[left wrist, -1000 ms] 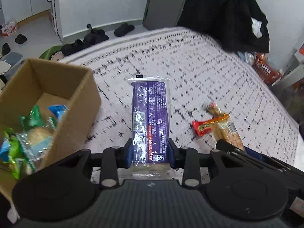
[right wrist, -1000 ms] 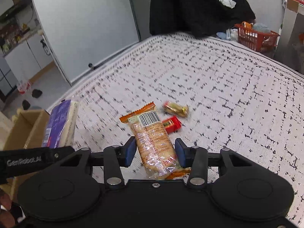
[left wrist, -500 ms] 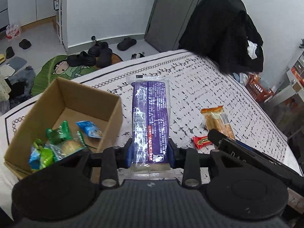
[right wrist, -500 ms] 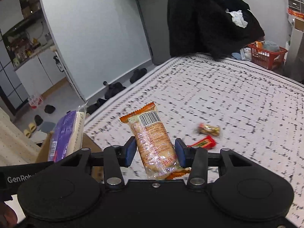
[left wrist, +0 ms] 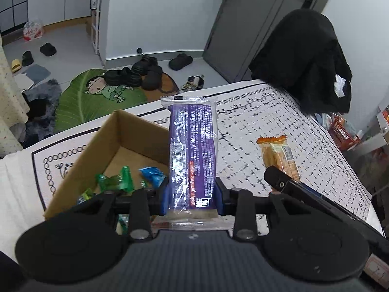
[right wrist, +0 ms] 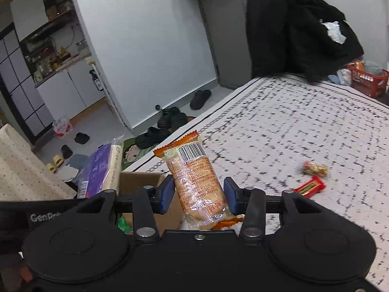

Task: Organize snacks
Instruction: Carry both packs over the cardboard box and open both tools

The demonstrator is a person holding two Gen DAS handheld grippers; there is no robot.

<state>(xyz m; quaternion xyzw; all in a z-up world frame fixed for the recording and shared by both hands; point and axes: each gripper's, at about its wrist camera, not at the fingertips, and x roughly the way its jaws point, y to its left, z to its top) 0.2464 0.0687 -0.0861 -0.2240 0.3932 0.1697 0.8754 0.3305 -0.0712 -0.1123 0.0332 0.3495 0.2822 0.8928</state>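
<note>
Two grippers are each carrying a snack above the patterned bedspread [right wrist: 304,126]. Left gripper [left wrist: 192,198] is clenching its blue pads against the lower end of a long purple wafer packet [left wrist: 192,150], which is standing up through the centre of the left wrist view, over the right wall of an open cardboard box [left wrist: 102,146]. Inside the box, at lower left of that frame, a green-wrapped candy [left wrist: 116,180] and a blue-wrapped candy [left wrist: 153,174] are lying on the floor of the box.

Right gripper [right wrist: 199,194] is gripping an orange-edged biscuit packet [right wrist: 197,182] near its lower end; the packet is leaning slightly left, barcode side facing the camera. In the right wrist view the purple packet is showing at left centre, with a corner of the box just below and right of it.

Still on the bedspread, at the right of the right wrist view, a red snack bar [right wrist: 310,187] and a small gold-wrapped candy [right wrist: 314,169] are lying near each other, apart from both grippers. A black coat [right wrist: 291,29] is hanging at upper right.
</note>
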